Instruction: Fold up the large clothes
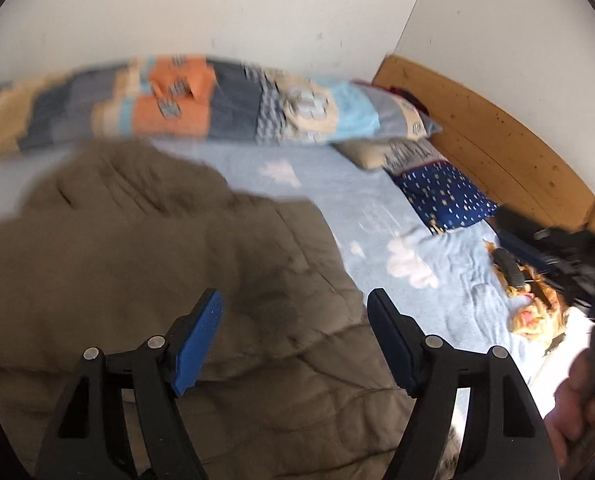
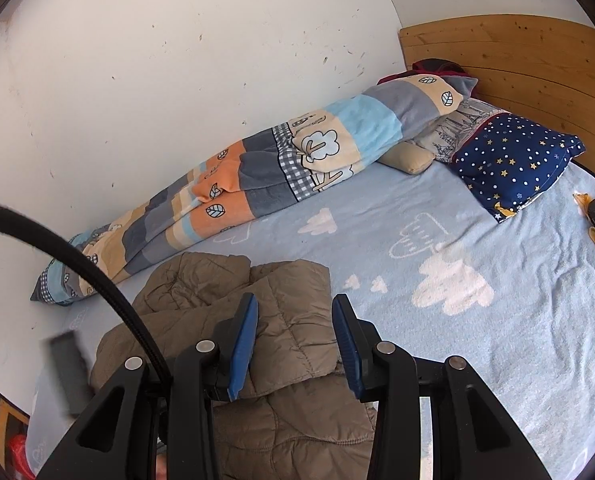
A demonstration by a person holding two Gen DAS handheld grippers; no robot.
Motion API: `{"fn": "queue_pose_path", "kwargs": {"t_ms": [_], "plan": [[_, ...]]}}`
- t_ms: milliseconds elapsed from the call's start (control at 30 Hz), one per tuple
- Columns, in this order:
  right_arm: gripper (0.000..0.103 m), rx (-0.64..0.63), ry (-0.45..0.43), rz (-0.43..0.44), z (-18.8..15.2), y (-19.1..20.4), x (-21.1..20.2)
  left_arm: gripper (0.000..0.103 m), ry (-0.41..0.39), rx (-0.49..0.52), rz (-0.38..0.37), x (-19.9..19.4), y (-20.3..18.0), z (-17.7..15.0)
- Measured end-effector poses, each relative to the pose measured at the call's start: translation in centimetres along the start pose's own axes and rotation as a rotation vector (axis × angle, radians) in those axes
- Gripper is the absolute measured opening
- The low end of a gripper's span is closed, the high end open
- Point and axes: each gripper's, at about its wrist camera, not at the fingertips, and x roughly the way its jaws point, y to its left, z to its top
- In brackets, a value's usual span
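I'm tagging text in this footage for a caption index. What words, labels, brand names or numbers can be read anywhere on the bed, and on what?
None: no readable text in either view.
Patchwork fleece blanket: leaf and tree drawings only, no letters.
Navy star-print pillow: stars and dots only.
Light blue bedsheet: white cloud shapes only.
Grey printed pillow: line drawings, too small to tell whether any lettering is there.
Brown quilted jacket: no label shows.

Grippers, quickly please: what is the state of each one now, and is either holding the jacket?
Left gripper: open, holding nothing; the brown jacket lies below it.
Right gripper: open, nothing between its pads, above the jacket.
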Motion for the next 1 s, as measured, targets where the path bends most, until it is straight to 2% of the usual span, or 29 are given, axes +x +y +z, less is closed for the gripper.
{"fn": "queue_pose_path", "kwargs": {"t_ms": [100,167,233,367,433,567,633,767,867,1000], "plan": [[0.042,-0.016,0.005,0.011,0.0,0.5,0.7,0.076,-0.049,0.017,0.108,-3.3,3.0,1.4],[0.042,-0.059,0.038,0.034,-0.4,1.7,1.9,0.076,-0.048,0.001,0.235,-4.7,6.7,2.1],[0.04,-0.085,0.084,0.079,-1.1,2.7,3.4,0.076,-0.037,-0.024,0.33,-5.3,10.1,2.1],[0.035,-0.143,0.172,0.142,-2.5,5.2,6.7,0.076,0.028,-0.098,0.459,-4.9,17.5,0.5],[0.032,-0.156,0.22,0.166,-3.3,6.5,8.9,0.076,0.045,-0.127,0.497,-4.4,19.9,-0.6],[0.031,-0.187,0.27,0.167,-4.8,8.2,12.2,0.076,0.09,-0.166,0.51,-2.6,23.2,-2.6],[0.03,-0.211,0.292,0.141,-5.5,8.7,13.8,0.077,0.107,-0.176,0.502,-1.7,24.0,-3.4],[0.028,-0.241,0.385,0.078,-7.4,8.4,17.2,0.08,0.133,-0.192,0.486,-0.3,24.9,-4.7],[0.028,-0.274,0.422,0.045,-8.2,8.5,18.4,0.082,0.146,-0.202,0.476,0.4,25.2,-5.2],[0.028,-0.238,0.456,0.052,-8.5,7.8,19.6,0.082,0.154,-0.203,0.485,0.0,24.9,-4.8]]}}
